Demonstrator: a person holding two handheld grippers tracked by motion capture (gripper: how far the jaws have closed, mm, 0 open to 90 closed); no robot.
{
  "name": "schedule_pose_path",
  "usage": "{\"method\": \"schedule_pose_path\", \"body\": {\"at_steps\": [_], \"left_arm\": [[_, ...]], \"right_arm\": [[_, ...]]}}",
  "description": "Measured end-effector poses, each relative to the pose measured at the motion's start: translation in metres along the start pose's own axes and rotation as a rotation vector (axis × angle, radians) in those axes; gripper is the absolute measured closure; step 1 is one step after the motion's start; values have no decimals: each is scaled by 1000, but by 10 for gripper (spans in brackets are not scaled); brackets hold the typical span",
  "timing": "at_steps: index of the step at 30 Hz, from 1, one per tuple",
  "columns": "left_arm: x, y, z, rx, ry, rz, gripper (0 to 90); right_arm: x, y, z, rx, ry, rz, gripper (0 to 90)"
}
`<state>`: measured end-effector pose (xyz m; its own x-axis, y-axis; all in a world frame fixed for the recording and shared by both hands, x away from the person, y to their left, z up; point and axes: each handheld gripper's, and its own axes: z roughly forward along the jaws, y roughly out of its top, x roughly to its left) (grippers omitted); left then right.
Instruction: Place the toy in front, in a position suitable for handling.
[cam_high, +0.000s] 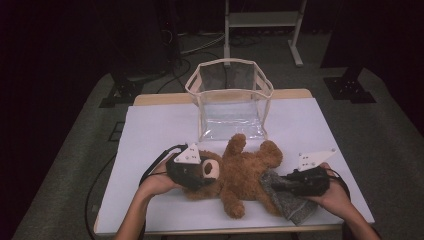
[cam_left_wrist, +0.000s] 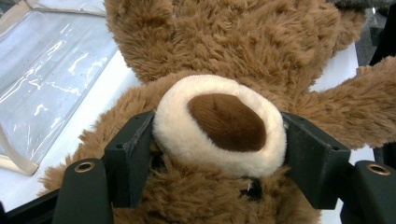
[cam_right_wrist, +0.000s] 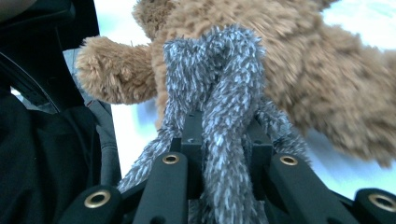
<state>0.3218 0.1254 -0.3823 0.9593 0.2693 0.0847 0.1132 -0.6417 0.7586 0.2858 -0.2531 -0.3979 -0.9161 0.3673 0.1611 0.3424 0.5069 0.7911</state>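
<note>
A brown teddy bear (cam_high: 245, 172) lies on its back on the white table (cam_high: 160, 130), head to the left. My left gripper (cam_high: 209, 171) is shut on its head, one jaw on each side of the cream muzzle (cam_left_wrist: 219, 123), and the pads press into the fur. At the bear's right leg my right gripper (cam_high: 281, 184) is shut on a grey fuzzy cloth (cam_high: 292, 205). In the right gripper view a bunched fold of that cloth (cam_right_wrist: 224, 79) rises from between the closed jaws and lies against the bear (cam_right_wrist: 303, 70).
A clear plastic bag with a cream trim (cam_high: 232, 107) stands open behind the bear at the table's middle back; its clear wall (cam_left_wrist: 51, 79) lies close to the bear's arm. A white frame stand (cam_high: 262, 25) is on the floor beyond the table.
</note>
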Motion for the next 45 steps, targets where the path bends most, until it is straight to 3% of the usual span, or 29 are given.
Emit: {"method": "schedule_pose_path", "body": {"at_steps": [5,13,19,25,29,37,41,45], "left_arm": [[0,0,0,1,-2,3,294],[-3,-2,-5,17,-37,28,293],[-5,5,-7,16,-28,51,277],[-11,11,-1,29,-60,61,307],[-11,8,-2,26,-62,51,326],[-10,7,-1,25,-75,42,326],[-11,7,0,29,-78,42,325],[-13,7,-1,37,-77,52,325]], "right_arm": [[-1,15,-8,-18,-21,-27,744],[-10,58,4,-28,-38,-91,744],[-7,57,23,10,-2,-93,746],[3,51,22,9,16,-101,745],[-1,45,16,-6,20,-84,746],[-18,19,-6,36,-61,-23,746],[-17,36,-18,-11,-86,-50,746],[-14,64,-10,-24,-78,-104,745]]}}
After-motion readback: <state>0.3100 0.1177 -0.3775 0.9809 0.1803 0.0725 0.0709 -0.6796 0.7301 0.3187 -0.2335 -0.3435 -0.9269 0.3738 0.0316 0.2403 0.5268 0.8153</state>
